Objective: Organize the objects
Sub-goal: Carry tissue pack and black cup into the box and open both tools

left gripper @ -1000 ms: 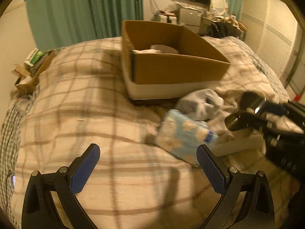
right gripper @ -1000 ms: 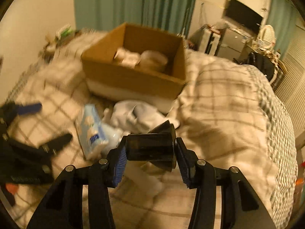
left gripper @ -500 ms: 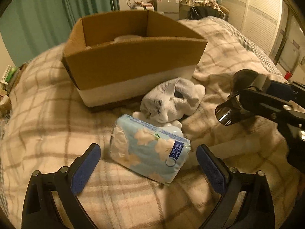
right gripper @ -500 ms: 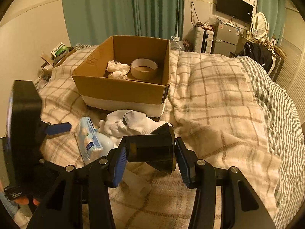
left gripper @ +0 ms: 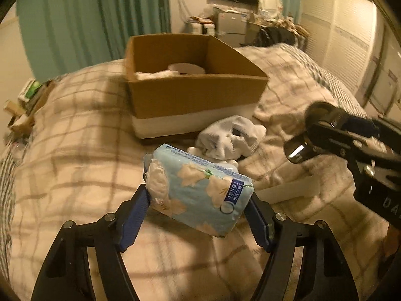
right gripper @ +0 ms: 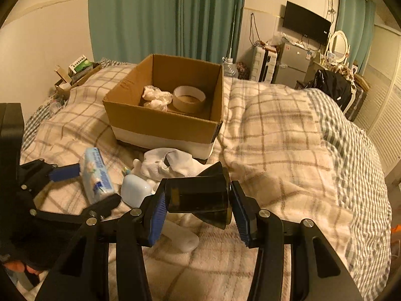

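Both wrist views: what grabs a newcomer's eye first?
The open cardboard box in the middle of the plaid bed, holding a tape roll and crumpled plastic. Nearer, the left gripper is clamped on a blue floral tissue pack, and the right gripper on a dark cylindrical object, with a white sock between them and the box.

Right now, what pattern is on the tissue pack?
Light blue with cream flowers on the tissue pack, clearest in left wrist view.
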